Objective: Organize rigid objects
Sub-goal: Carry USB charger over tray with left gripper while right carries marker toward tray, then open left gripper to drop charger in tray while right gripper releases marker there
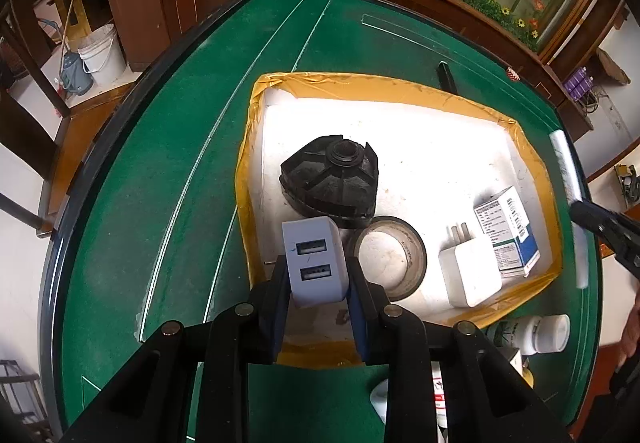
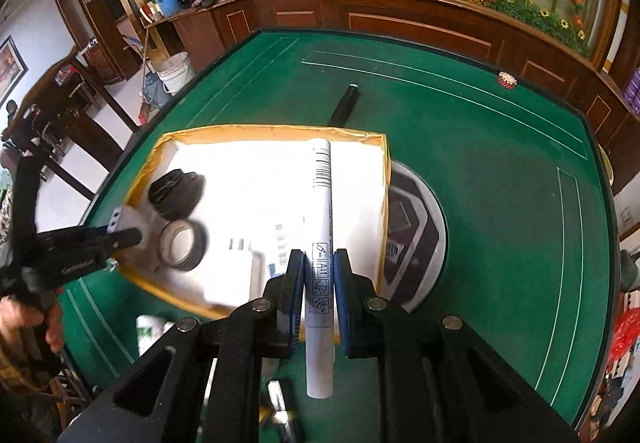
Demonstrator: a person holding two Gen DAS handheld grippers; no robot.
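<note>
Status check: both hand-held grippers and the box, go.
Left hand-held gripper shut on white dual-USB charger, over yellow-taped white box. Right hand-held gripper shut on white slim tube. Black tape roll beside the charger.

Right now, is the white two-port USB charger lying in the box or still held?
Held: the left gripper clamps the white two-port USB charger above the tape-edged white box.

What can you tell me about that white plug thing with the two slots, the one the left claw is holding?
The charger is a small white block of smooth plastic with rounded corners. The face turned to the camera has two USB ports, one above the other. The left gripper clamps its two sides between blue pads, holding it just above the near-left corner of the tray, close to the tape roll. No prongs show from here.
</note>
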